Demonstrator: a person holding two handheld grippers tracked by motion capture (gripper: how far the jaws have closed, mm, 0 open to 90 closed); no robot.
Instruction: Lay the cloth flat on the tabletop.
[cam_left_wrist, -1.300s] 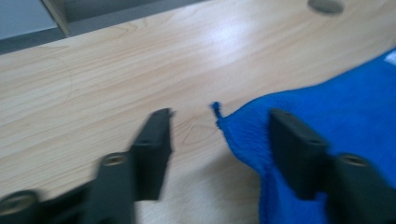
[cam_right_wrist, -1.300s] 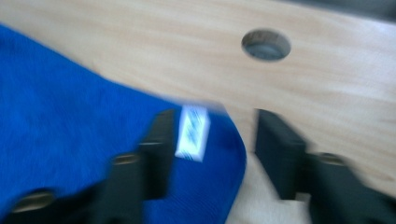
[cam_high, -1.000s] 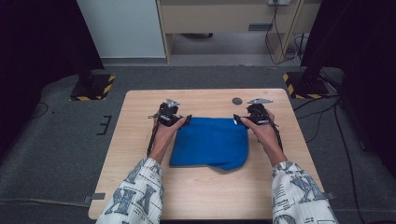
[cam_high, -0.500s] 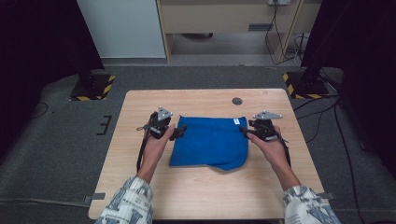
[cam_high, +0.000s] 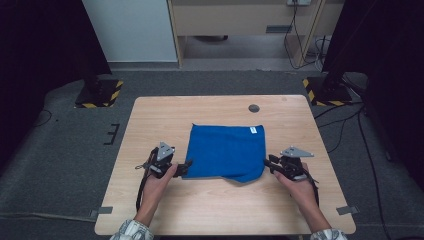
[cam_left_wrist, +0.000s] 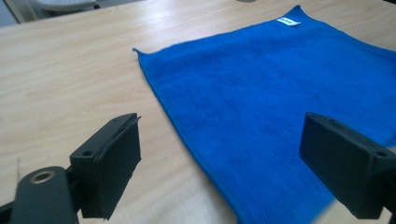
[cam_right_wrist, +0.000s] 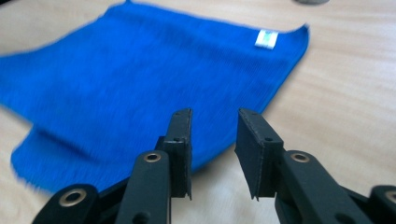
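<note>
A blue cloth (cam_high: 227, 150) with a small white label (cam_high: 254, 130) lies spread on the wooden table (cam_high: 150, 120); its near right part is folded under into a rounded lip. My left gripper (cam_high: 187, 165) is by the cloth's near left corner, wide open, and the cloth's left edge (cam_left_wrist: 187, 126) runs between its jaws without touching them. My right gripper (cam_high: 268, 161) sits just off the near right corner. Its jaws have just been closing and stand a narrow gap apart (cam_right_wrist: 214, 140), nothing between them, the cloth's edge (cam_right_wrist: 275, 93) just ahead.
A round dark grommet (cam_high: 254, 108) sits in the table near its far edge. Bare wood surrounds the cloth on all sides. Yellow-and-black striped stand bases (cam_high: 100, 94) (cam_high: 325, 92) rest on the grey floor beyond the table, with cabinets behind.
Both hands have drawn back from the cloth's far corners to its near corners, moving slightly apart. The cloth stays on the table.
</note>
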